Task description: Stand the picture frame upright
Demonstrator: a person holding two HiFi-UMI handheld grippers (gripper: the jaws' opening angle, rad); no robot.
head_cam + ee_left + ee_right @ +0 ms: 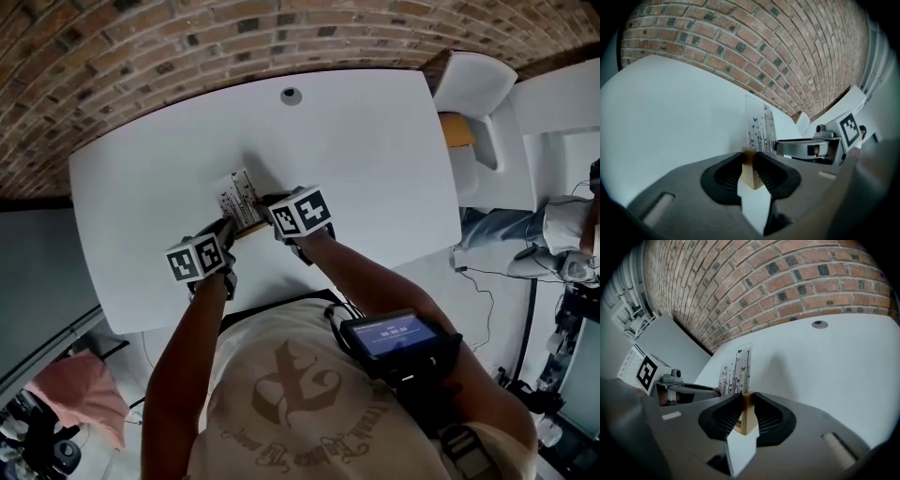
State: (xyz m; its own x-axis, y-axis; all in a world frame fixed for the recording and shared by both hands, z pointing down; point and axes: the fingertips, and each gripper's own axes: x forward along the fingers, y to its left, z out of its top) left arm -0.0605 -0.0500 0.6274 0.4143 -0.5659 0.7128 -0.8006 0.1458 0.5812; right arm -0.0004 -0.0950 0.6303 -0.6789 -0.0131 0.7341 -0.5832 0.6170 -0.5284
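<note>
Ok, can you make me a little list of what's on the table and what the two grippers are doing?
table: white, with a small round hole near its far edge
behind it: brick wall
picture frame: wooden edge, print of butterflies and thin stems, tipped up off the table at a slant
left gripper: shut on the frame's wooden edge
right gripper: shut on the wooden edge at the frame's other side
standing on its own: not yet, both grippers hold it

The picture frame (pixel 239 199) sits on the worktop (pixel 375 169) between left tongs (pixel 228 228) and right tongs (pixel 265 202) (each clasping an edge), brick wall (pixel 141 56) behind
</note>
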